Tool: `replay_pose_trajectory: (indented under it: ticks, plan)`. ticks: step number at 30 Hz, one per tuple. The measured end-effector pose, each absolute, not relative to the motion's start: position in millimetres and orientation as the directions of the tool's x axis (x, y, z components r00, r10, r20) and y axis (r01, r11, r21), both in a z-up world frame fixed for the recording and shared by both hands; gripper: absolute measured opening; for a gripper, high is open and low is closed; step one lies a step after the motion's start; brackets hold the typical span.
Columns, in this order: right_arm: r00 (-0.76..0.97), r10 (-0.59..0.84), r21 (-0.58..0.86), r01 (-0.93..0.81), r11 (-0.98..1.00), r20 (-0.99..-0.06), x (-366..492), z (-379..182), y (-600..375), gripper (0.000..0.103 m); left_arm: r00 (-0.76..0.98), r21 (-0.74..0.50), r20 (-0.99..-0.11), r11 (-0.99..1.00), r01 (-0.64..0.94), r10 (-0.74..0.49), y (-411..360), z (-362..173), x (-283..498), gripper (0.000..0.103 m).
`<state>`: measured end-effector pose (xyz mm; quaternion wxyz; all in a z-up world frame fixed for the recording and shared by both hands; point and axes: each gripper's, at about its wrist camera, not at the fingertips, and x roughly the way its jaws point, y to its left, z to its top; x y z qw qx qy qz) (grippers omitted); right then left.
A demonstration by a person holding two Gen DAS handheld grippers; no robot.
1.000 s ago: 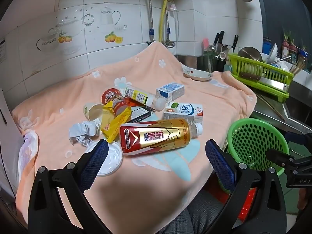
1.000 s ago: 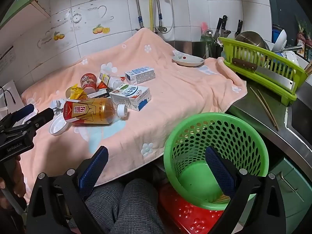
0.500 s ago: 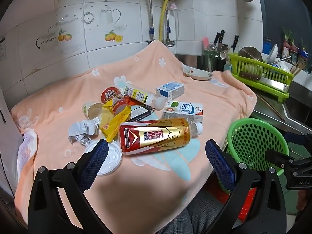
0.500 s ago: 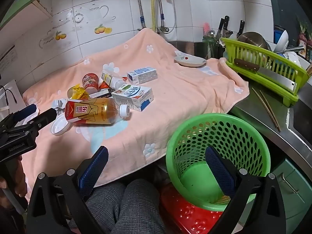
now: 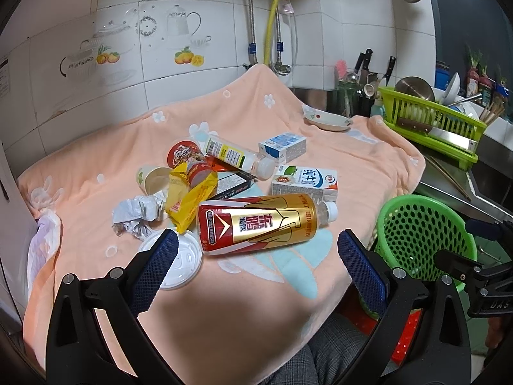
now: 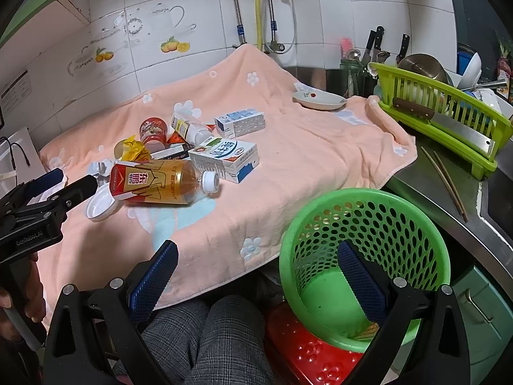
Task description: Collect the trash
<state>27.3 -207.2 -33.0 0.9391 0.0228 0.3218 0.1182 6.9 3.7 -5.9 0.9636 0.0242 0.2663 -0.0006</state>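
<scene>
A pile of trash lies on a peach towel [image 5: 224,288]: a red-and-gold drink bottle [image 5: 259,224] on its side, a milk carton [image 5: 304,183], a small blue carton [image 5: 282,146], a clear bottle [image 5: 237,157], a yellow wrapper [image 5: 189,199], crumpled foil [image 5: 134,215], a white lid [image 5: 179,263] and cups. My left gripper [image 5: 256,269] is open, just in front of the drink bottle [image 6: 154,183]. My right gripper [image 6: 256,276] is open and empty, over the rim of a green perforated basket [image 6: 368,234] that also shows in the left wrist view [image 5: 420,234].
A small dish [image 5: 327,122] sits at the towel's far right. A green dish rack [image 6: 442,109] with a cleaver and bowls stands on the steel counter, chopsticks [image 6: 445,179] beside it. A red stool [image 6: 307,353] is under the basket. Tiled wall and pipes behind.
Both grippers have shifted slightly forward toward the table; the trash looks a little nearer. Nothing has been picked up or moved.
</scene>
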Motion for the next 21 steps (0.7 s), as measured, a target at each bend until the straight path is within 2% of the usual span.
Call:
replay_pose_trajectory:
  ticks: [21]
  plan:
    - [0.752,0.259,0.109,-0.244,0.964,-0.606,40.8,-36.6,-197.2,0.096,0.851,0.039,-0.525,0.999,-0.008,0.027,13.4,-8.2,16.9,0.098]
